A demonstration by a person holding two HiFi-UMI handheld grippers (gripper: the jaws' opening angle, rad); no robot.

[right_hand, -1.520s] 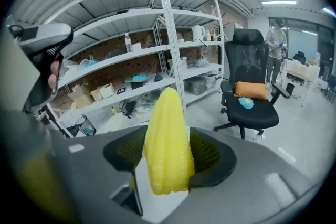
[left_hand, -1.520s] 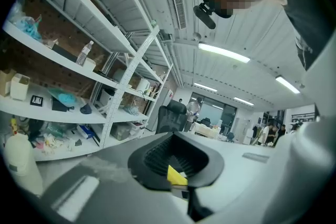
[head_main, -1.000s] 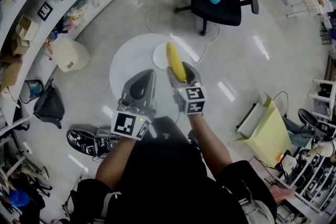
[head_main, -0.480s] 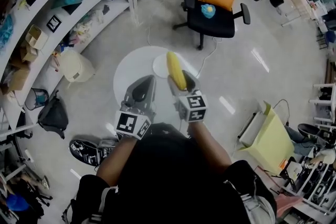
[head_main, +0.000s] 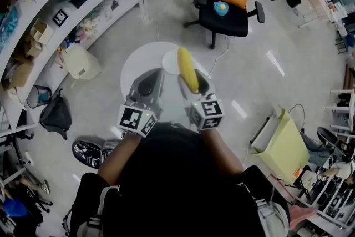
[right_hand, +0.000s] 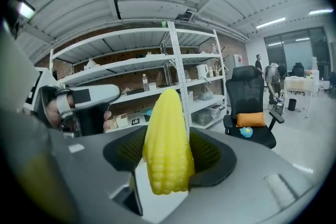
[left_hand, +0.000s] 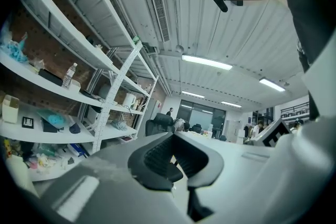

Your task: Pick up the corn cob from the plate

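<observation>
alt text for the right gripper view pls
A yellow corn cob stands clamped between the two dark jaws of the right gripper, tip pointing up. Behind it are white shelving and a black office chair with an orange cushion.

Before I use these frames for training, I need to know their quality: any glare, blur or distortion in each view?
Head view: evenly lit, but fisheye bends the shelves, and light streaks glare on the floor. Right gripper view: the corn cob is sharp, and dark corners ring the frame. Left gripper view: the left gripper looks soft near the lens, and the ceiling lights blow out.
</observation>
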